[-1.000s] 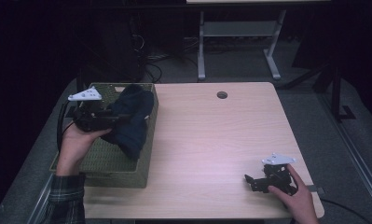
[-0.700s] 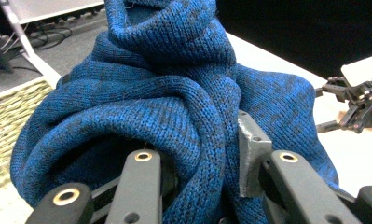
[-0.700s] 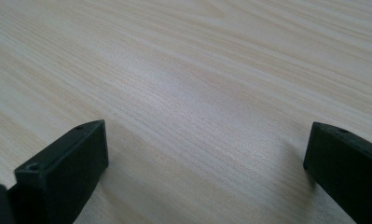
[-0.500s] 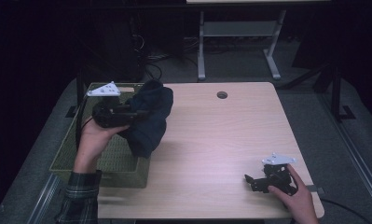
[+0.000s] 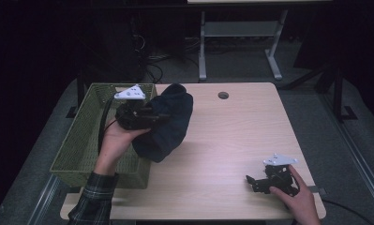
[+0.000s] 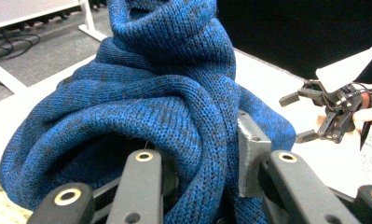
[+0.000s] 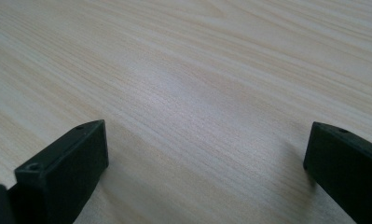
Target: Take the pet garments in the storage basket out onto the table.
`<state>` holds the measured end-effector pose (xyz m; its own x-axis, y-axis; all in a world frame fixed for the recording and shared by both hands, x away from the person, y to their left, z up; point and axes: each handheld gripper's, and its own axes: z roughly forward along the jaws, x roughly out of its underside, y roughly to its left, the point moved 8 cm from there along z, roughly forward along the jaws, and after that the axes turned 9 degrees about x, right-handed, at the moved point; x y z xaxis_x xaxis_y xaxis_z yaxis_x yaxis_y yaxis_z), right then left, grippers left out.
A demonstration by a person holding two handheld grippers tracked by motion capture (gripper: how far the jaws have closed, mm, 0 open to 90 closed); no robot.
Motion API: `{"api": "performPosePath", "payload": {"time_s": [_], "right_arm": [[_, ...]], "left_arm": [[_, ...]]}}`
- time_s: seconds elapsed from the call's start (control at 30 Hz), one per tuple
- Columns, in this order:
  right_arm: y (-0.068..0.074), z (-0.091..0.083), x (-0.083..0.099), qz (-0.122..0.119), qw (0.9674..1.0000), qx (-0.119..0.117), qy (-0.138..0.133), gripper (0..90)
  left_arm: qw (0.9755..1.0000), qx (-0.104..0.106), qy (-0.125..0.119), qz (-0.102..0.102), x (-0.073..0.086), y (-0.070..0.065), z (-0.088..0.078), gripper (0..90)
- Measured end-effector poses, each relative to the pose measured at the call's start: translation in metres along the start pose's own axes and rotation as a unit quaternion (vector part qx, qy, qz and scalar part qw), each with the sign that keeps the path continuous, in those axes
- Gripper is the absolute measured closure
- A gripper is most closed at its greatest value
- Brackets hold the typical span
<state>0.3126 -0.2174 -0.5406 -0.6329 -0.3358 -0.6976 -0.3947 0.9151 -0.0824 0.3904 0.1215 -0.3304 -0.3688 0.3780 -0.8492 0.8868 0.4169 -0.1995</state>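
Observation:
A bundled dark blue knitted scarf [image 5: 168,123] hangs over the left part of the wooden table [image 5: 231,136], just right of the green wicker basket [image 5: 86,136]. My left gripper [image 5: 149,117] is shut on the scarf [image 6: 160,102], with knit folds pinched between its jaws in the left gripper view. My right gripper [image 5: 251,182] rests low at the table's front right corner, held by a hand. Its jaws stand wide apart with bare wood between them [image 7: 207,140]. The right gripper [image 6: 305,116] also shows far off in the left gripper view.
The basket sits at the table's left edge. A round cable hole [image 5: 223,95] lies near the far edge. Behind the table stands a white metal frame [image 5: 236,42] on the grey floor, with cables beside it.
My left gripper has carried the scarf out of the basket and rightward over the table. The right gripper has stayed where it was.

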Motion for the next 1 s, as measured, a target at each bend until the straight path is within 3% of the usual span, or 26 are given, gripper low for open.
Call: {"api": "performPosePath", "payload": {"time_s": [0.7, 0.8, 0.87, 1.0], "right_arm": [[0.0, 0.0, 0.0, 0.0, 1.0, 0.0, 0.0, 0.0], [0.0, 0.0, 0.0, -0.001, 1.0, 0.0, 0.0, 0.0], [0.0, 0.0, 0.0, -0.001, 1.0, 0.0, 0.0, 0.0], [0.0, 0.0, 0.0, -0.002, 1.0, 0.0, 0.0, 0.0]], "left_arm": [[0.9989, 0.035, 0.027, 0.014, -0.005, -0.022, 0.079, 68.8], [0.9983, 0.048, 0.03, 0.01, -0.002, -0.025, 0.091, 69.0], [0.9977, 0.049, 0.045, 0.013, 0.004, -0.026, 0.104, 68.9], [0.9964, 0.063, 0.058, -0.002, 0.016, -0.026, 0.13, 69.1]]}}
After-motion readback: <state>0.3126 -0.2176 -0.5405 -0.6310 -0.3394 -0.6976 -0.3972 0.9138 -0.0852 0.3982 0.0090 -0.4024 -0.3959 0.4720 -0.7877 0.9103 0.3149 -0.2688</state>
